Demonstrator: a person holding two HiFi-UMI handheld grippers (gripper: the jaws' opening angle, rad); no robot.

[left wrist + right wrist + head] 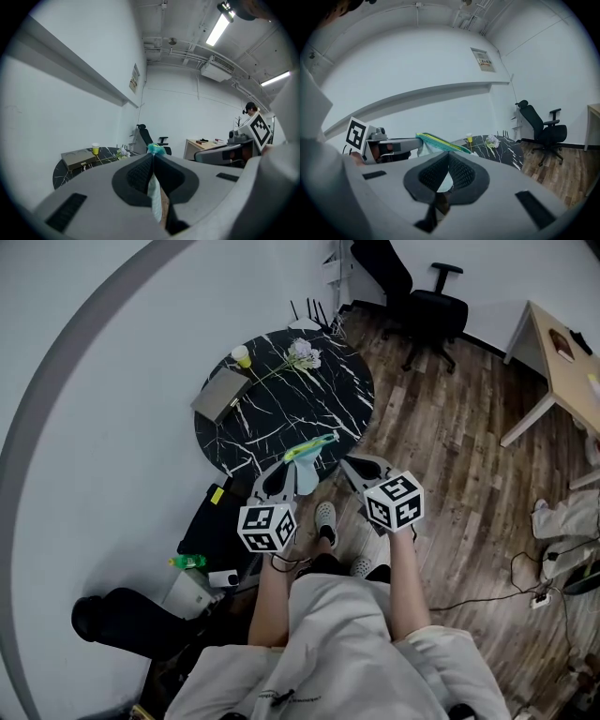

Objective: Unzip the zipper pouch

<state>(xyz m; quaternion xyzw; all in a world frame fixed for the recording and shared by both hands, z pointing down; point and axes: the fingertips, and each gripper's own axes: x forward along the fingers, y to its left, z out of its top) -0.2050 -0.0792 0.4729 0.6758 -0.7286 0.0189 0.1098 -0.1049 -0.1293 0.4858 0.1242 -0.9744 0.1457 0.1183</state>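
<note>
Zipper pouch (309,448), one, left gripper (289,466) clenched on it, right gripper (345,462) likewise

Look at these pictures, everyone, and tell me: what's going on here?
A person standing by a round black marble table holds a zipper pouch up in the air between two hand-held grippers. The left gripper is clamped on one end of the pouch. The right gripper has its jaws shut at the other end of the teal zip, apparently on the pull, though that is hard to make out. The zip does not look opened yet.
</note>
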